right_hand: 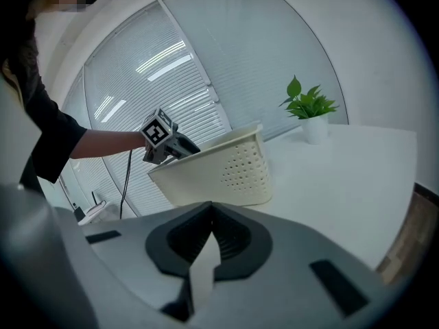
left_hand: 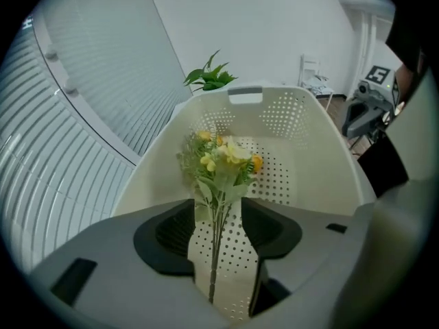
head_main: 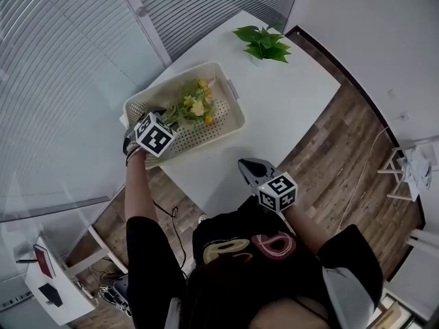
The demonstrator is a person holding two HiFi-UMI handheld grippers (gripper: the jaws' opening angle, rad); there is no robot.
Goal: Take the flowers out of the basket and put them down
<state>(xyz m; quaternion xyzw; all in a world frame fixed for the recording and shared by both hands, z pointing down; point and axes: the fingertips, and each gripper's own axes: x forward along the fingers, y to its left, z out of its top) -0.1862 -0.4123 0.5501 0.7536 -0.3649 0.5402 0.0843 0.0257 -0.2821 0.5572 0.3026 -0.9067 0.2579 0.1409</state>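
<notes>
Left gripper view | flowers [left_hand: 223, 160] between parted fingers [left_hand: 171, 235] | inside basket [left_hand: 329, 156]

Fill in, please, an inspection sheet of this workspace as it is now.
Surface: white table, carrying a basket and a plant.
Job's things: flowers lie inside the cream basket, by the table's left edge.
Clutter: potted plant at the far corner.
Grippers: left gripper open over the basket, stems between its jaws, not clamped; right gripper shut, empty, above the table.
Cables: black cable hangs below the left arm; white cable on the floor.
Surroundings: blinds, wooden floor.
</notes>
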